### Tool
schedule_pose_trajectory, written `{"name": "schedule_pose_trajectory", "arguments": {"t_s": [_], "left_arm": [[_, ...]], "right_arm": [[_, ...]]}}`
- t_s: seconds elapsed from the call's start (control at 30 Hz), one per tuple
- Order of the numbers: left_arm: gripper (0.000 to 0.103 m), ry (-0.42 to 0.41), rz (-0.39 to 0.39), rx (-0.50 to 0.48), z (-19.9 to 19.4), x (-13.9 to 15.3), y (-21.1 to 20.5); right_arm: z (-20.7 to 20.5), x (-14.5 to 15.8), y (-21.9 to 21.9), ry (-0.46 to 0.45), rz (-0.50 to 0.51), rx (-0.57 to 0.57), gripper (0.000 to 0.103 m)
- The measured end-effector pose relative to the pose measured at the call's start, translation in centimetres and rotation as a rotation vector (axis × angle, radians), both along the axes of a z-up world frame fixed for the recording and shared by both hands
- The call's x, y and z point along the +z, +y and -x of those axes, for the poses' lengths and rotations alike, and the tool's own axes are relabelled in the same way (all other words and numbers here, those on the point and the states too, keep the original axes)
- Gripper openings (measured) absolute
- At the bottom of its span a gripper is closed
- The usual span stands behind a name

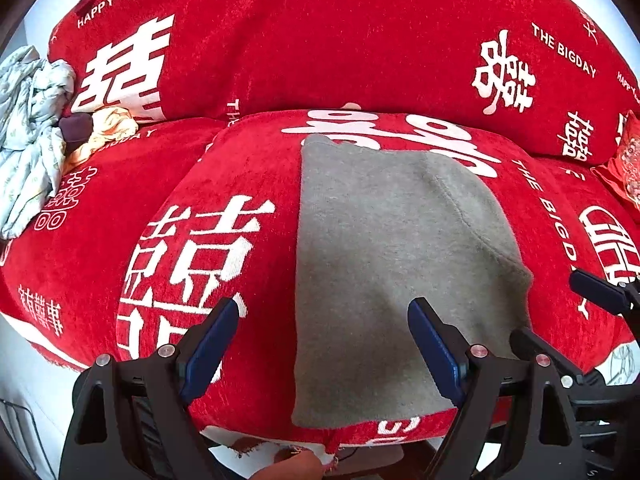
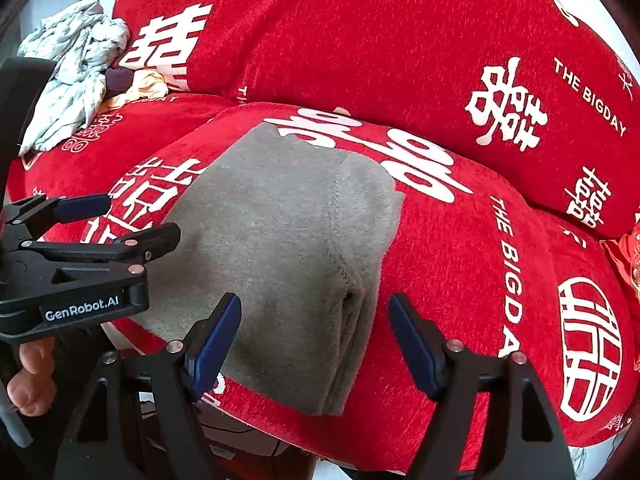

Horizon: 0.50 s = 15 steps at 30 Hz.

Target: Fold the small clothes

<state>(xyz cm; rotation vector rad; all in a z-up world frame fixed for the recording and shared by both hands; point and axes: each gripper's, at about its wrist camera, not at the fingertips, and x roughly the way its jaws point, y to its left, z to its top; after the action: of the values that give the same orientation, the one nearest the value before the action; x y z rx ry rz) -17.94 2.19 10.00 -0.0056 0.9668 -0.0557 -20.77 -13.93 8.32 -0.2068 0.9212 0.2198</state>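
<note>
A grey garment (image 1: 384, 264) lies folded flat on the red seat cushion (image 1: 224, 184) of a sofa printed with white characters. My left gripper (image 1: 324, 312) hovers open above the garment's near left part, with nothing between its blue pads. In the right wrist view, the garment (image 2: 288, 232) shows stacked layers along its near right edge. My right gripper (image 2: 316, 312) stands open over that edge, not touching it. The left gripper (image 2: 142, 216) shows at the left of that view, and the right gripper (image 1: 544, 306) at the right edge of the left wrist view.
A pile of pale crumpled clothes (image 1: 32, 128) with a yellow-orange cloth (image 1: 112, 128) and a dark item (image 1: 76, 128) sits at the sofa's far left. A red patterned item (image 1: 626, 160) lies at the right. The backrest (image 1: 320, 40) rises behind. A hand (image 2: 32, 376) holds the left gripper.
</note>
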Motion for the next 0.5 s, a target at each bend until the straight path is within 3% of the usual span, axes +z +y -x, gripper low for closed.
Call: {"name": "schedule_pose_trajectory", "arguments": {"t_s": [0.5], "left_arm": [[0.087,-0.008,-0.001,-0.009,1.5,1.1,-0.3]], "right_arm": [[0.9,0.6,-0.1,-0.019,-0.017,-0.006,0.079]]}}
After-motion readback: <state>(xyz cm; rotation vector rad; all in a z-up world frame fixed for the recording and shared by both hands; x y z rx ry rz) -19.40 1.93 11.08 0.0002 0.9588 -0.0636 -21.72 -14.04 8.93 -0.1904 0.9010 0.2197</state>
